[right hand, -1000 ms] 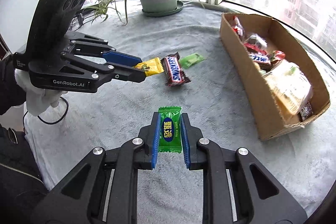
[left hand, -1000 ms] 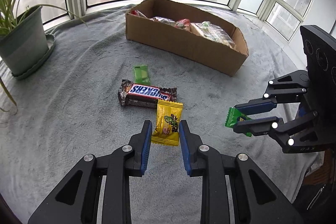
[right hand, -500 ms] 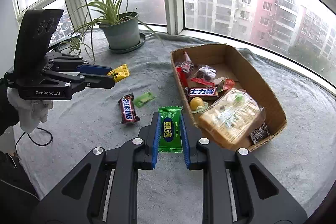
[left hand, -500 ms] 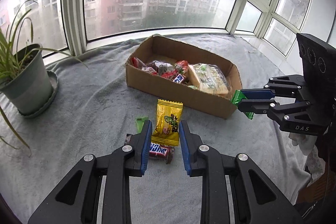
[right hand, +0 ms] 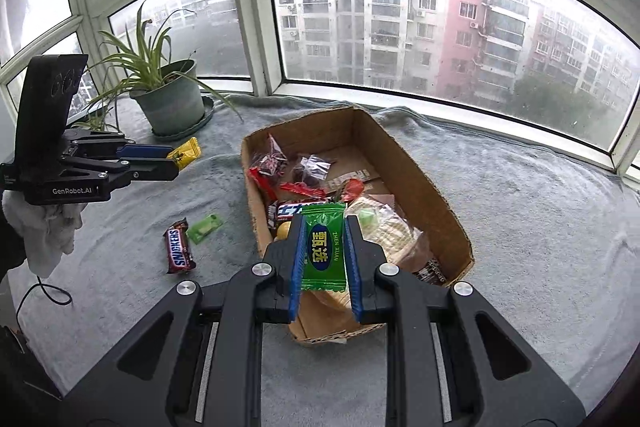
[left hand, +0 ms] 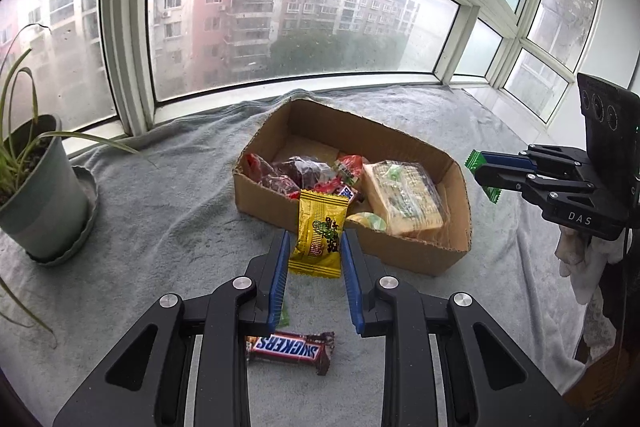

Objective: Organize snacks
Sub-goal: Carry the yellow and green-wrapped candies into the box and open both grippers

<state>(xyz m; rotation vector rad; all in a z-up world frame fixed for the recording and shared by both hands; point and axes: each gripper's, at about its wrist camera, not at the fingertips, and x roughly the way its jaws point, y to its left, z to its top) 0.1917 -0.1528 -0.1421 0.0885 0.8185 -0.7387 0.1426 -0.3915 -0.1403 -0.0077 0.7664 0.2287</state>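
Note:
My left gripper is shut on a yellow snack packet and hangs just in front of the near wall of the cardboard box. In the right wrist view the same gripper and its yellow packet sit left of the box. My right gripper is shut on a green snack packet above the box's near end; from the left wrist view it is at the box's right with the green packet sticking out. The box holds several snacks. A Snickers bar and a small green packet lie on the grey cloth.
A potted plant on a saucer stands at the left by the windows. Window frames close the back and sides of the cloth-covered sill. A gloved hand holds the left gripper, with a black cable below it.
Both grippers rose and moved toward the box with their packets held. The right gripper swung from beside the box to over its near end; the Snickers bar slid below the left fingers.

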